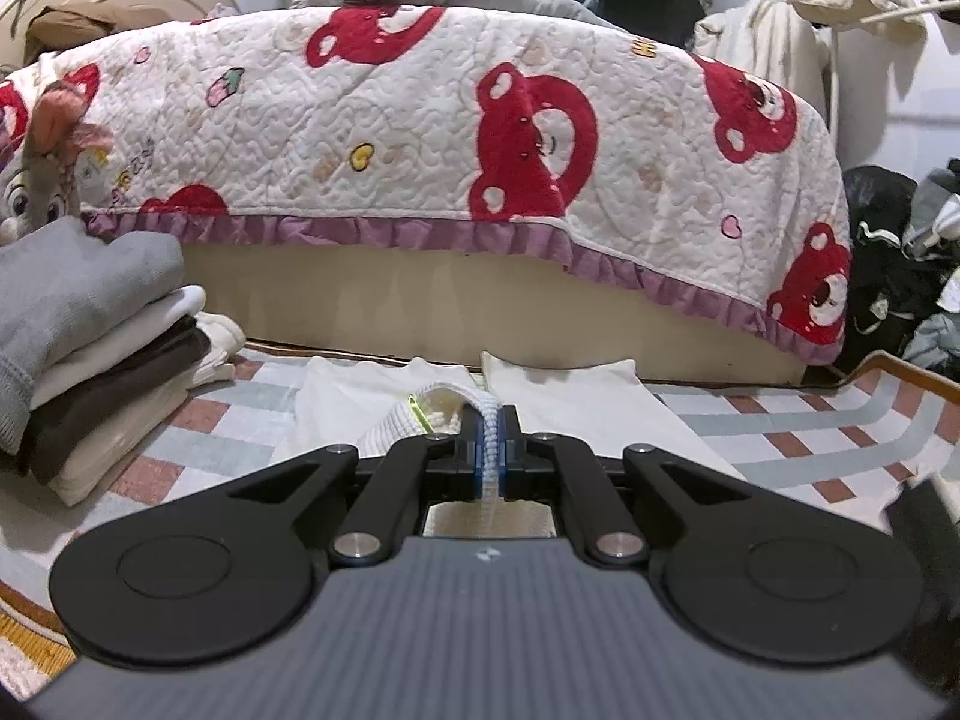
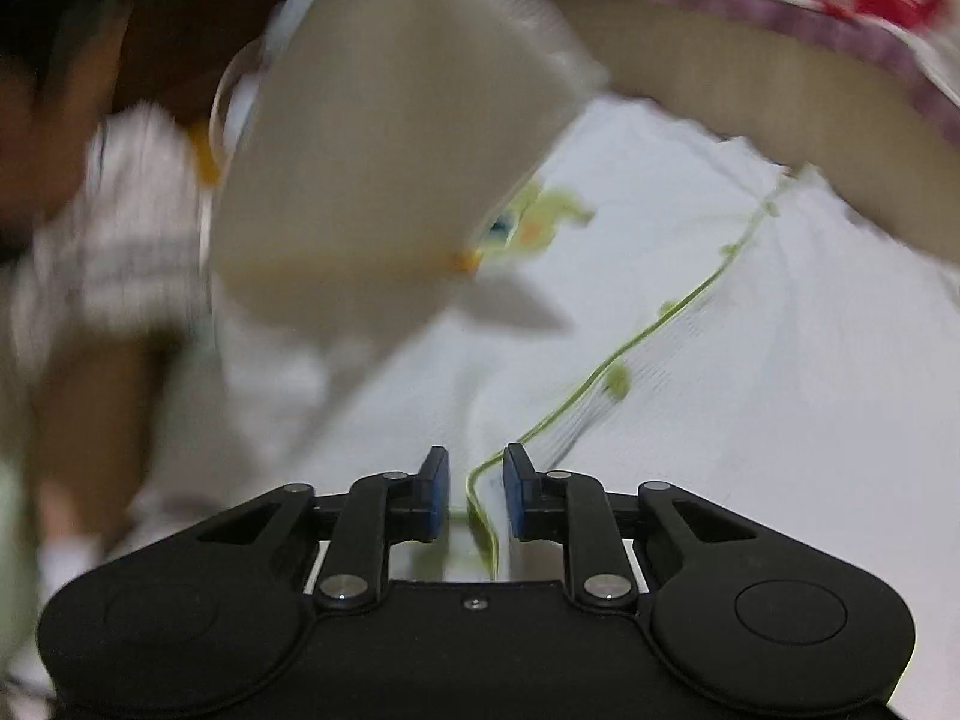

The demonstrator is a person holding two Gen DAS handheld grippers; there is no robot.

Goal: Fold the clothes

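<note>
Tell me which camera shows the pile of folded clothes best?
The left wrist view. The pile of folded clothes sits sharp at the left edge, with a grey piece on top and white, brown and cream ones beneath. The right wrist view is blurred and looks down at a white garment instead; no pile can be made out there.

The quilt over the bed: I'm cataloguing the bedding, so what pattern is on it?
White quilt with red bear faces and a purple ruffled edge; clearest in the left wrist view.
</note>
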